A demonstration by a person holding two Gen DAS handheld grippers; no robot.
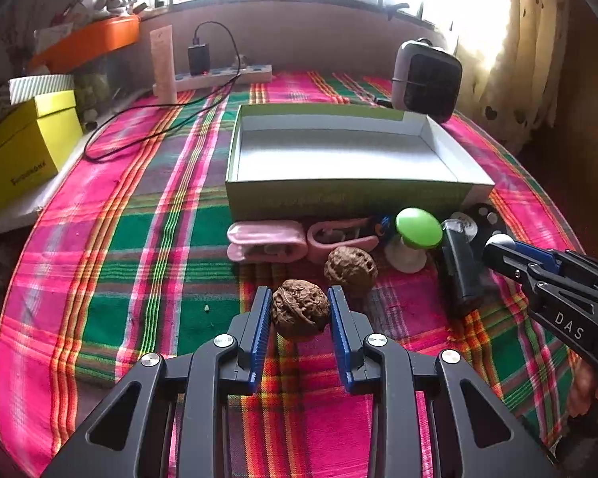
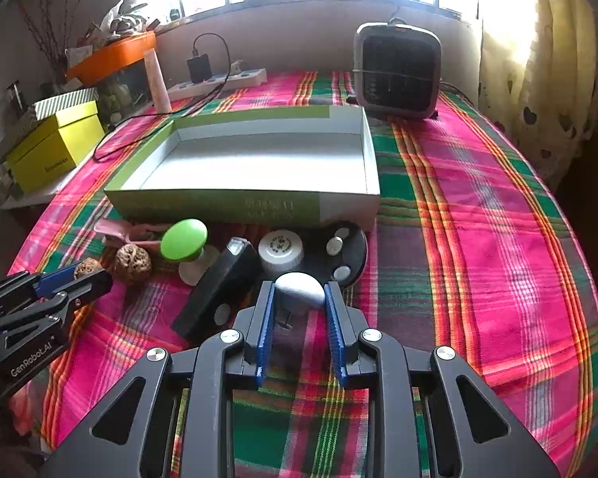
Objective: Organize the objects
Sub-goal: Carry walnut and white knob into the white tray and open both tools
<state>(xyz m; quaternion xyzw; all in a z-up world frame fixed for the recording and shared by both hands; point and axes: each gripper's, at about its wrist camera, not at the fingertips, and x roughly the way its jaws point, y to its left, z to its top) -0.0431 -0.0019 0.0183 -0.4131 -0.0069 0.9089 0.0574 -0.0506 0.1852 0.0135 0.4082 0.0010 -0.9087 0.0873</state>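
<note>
Walnut pinched in left gripper, grey egg pinched in right gripper.
Both grippers were nearly closed on their items, tilted down over the plaid cloth, just short of the empty box; second walnut lay nearby.

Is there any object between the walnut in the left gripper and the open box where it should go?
Yes. A second walnut and pink clips lie on the cloth between the held walnut and the box. The near box wall also stands up, so the left gripper probably must lift over them.
</note>
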